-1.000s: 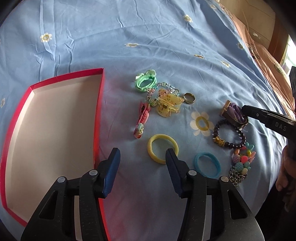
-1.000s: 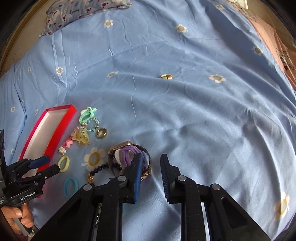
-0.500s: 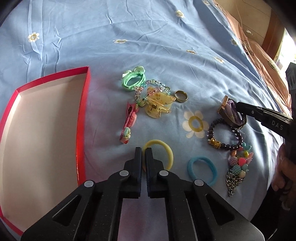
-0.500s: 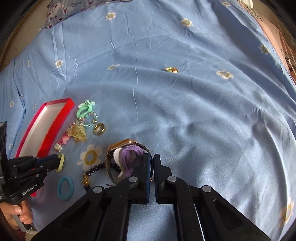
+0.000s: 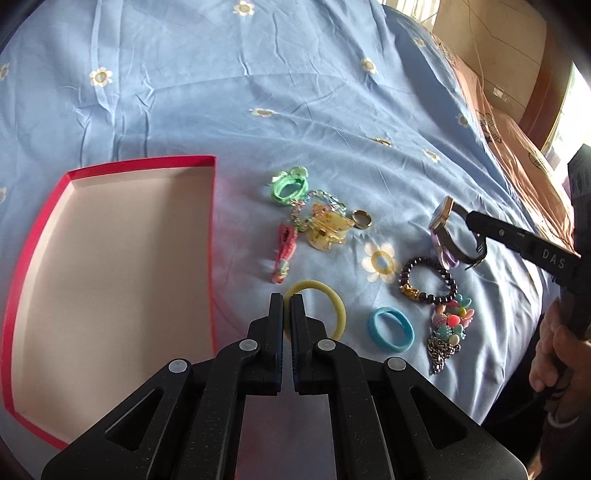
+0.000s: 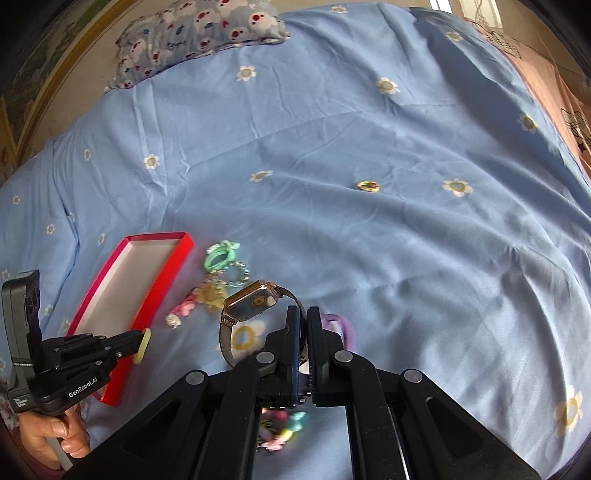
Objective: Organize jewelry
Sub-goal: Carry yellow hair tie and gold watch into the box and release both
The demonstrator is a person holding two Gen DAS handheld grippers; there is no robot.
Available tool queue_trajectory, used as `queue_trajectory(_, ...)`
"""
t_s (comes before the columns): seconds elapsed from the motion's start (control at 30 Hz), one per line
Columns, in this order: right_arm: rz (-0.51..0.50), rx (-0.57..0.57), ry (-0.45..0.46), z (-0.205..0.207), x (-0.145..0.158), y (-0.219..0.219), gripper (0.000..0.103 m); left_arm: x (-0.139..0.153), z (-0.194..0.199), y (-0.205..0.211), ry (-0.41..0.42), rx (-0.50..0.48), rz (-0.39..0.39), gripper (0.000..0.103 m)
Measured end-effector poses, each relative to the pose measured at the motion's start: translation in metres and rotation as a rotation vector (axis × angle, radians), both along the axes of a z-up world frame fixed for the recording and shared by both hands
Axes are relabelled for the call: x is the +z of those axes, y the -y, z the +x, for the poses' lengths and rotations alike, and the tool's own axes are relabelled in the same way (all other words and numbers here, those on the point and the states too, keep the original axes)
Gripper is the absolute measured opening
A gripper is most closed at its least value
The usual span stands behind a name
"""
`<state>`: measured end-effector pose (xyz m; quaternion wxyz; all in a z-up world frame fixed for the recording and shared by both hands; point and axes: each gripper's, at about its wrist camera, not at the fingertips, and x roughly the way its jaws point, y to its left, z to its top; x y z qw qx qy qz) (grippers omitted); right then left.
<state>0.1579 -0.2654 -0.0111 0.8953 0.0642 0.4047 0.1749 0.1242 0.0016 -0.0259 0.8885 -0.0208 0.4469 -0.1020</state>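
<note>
My left gripper (image 5: 287, 299) is shut on the near edge of a yellow hair tie (image 5: 334, 302), which tilts up from the blue sheet. The right wrist view shows that tie (image 6: 143, 345) edge-on at the left gripper's tip, beside the red box (image 6: 159, 295). My right gripper (image 6: 303, 314) is shut on the strap of a gold wristwatch (image 6: 251, 301), held above the sheet. A purple hair tie (image 6: 341, 326) hangs by its right finger. The open red box (image 5: 212, 206) lies at the left, with nothing in it.
On the sheet lie a green hair tie (image 5: 290, 186), yellow claw clip (image 5: 327, 225), ring (image 5: 361, 218), pink clip (image 5: 284, 254), blue hair tie (image 5: 390, 330), dark bead bracelet (image 5: 428, 280) and colourful charm (image 5: 448, 325). A small ring (image 6: 367, 185) lies far off; a pillow (image 6: 199, 29) at the head.
Both grippers went from open to shut, the left on the yellow hair tie, the right on the watch strap. Both then rose, and the watch came up off the sheet.
</note>
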Motion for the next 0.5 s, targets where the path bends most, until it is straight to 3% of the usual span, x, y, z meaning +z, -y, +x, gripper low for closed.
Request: queue_trajectory(0.5, 0.032, 0.205, -0.036, 0.004, -0.006, -0.101, 0.004, 0.007, -0.007, -0.083, 0.025, 0.156, 0.002, 0.003)
